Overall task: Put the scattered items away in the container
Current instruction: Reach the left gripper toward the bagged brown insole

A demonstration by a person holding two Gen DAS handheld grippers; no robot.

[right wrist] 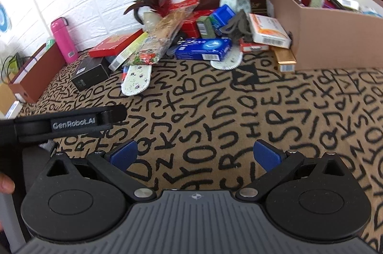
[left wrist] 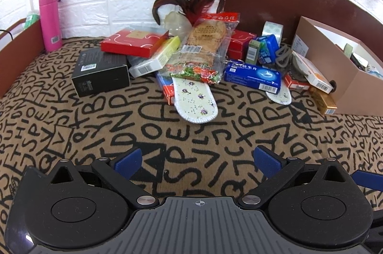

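The clearest wording is "GenRobot.AI", in pale letters on the black arm of the left gripper (right wrist: 71, 123) as the right wrist view catches it. The brown cloth (left wrist: 191, 124) under everything is printed all over with loose black capitals (D, O, S, P, E, X, T, B among them), which spell no word that can be followed. The blue box (left wrist: 252, 77) carries white Chinese characters and a white "7" near its barcode; the characters are probably too small to read with certainty. Barcode labels stand on the pink bottle (left wrist: 49, 20), the black box (left wrist: 101, 73) and the white and orange box (left wrist: 313, 74), their digits illegible.
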